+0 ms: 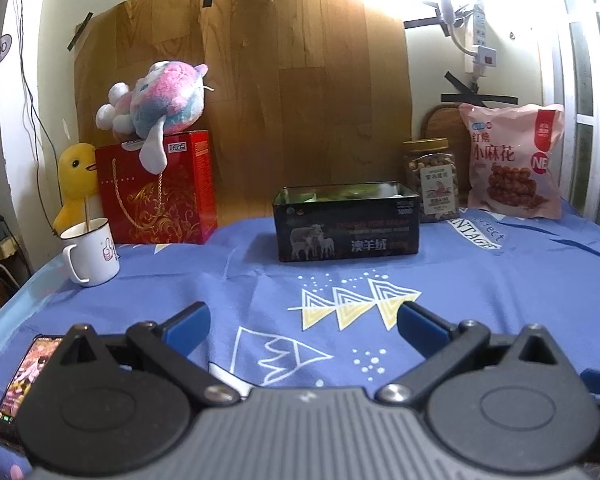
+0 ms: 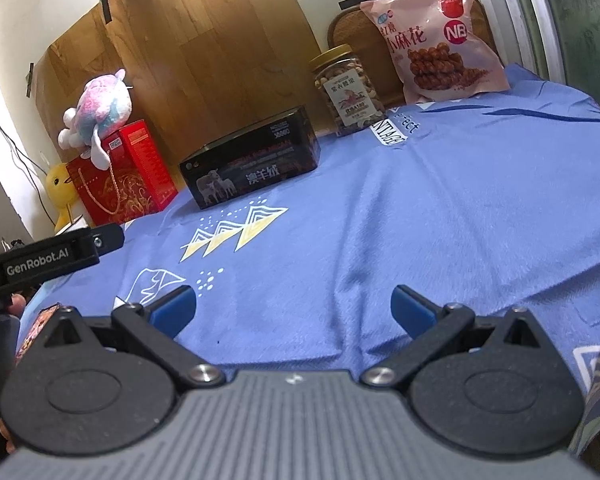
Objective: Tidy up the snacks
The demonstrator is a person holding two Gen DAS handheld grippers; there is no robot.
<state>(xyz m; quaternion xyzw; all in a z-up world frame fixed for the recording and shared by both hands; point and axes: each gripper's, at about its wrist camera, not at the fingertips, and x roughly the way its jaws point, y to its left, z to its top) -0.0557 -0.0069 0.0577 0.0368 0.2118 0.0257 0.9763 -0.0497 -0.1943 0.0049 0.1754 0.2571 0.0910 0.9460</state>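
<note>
Left tool (image 1: 303,322) and right tool (image 2: 293,307) both spread wide, empty, well short of black tin (image 1: 346,222)

- Table covered by a blue cloth (image 1: 480,280) printed with triangles.
- Black tin (image 1: 346,222), open on top, mid-table.
- Nut jar (image 1: 432,180) and pink snack bag (image 1: 514,160) at the back right (jar just beside the bag).
- Red gift bag (image 1: 156,192), white mug (image 1: 90,254), phone (image 1: 16,392) on the left.
</note>
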